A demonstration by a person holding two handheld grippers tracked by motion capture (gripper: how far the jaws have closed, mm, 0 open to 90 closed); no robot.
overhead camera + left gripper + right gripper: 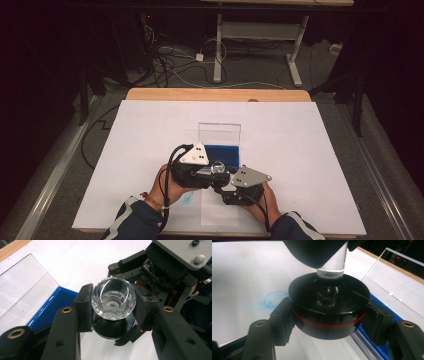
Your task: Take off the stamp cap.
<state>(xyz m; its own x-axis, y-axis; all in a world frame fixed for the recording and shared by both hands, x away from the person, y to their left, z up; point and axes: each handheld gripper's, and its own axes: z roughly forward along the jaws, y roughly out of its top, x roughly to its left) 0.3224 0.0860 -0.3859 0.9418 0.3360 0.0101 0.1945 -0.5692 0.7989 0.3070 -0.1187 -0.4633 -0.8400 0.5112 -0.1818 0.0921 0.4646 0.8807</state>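
Clear faceted crystal knob (113,298) on a black base with a red band (328,312), blue-lined box (220,152)

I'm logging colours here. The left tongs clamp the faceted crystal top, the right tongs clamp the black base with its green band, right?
Not quite: the band on the black base is red, as the right gripper view shows. The left tongs do clamp the crystal top, the right tongs the base.

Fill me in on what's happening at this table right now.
A person holds a gripper in each hand over a white table. The left gripper is shut on a faceted clear crystal piece, and the right gripper is shut on the round black base with a red band right below it. The crystal's clear stem sits at the middle of the base, so the two parts are together; whether they are being joined or separated is unclear. An open blue-lined case with a clear lid stands just behind.
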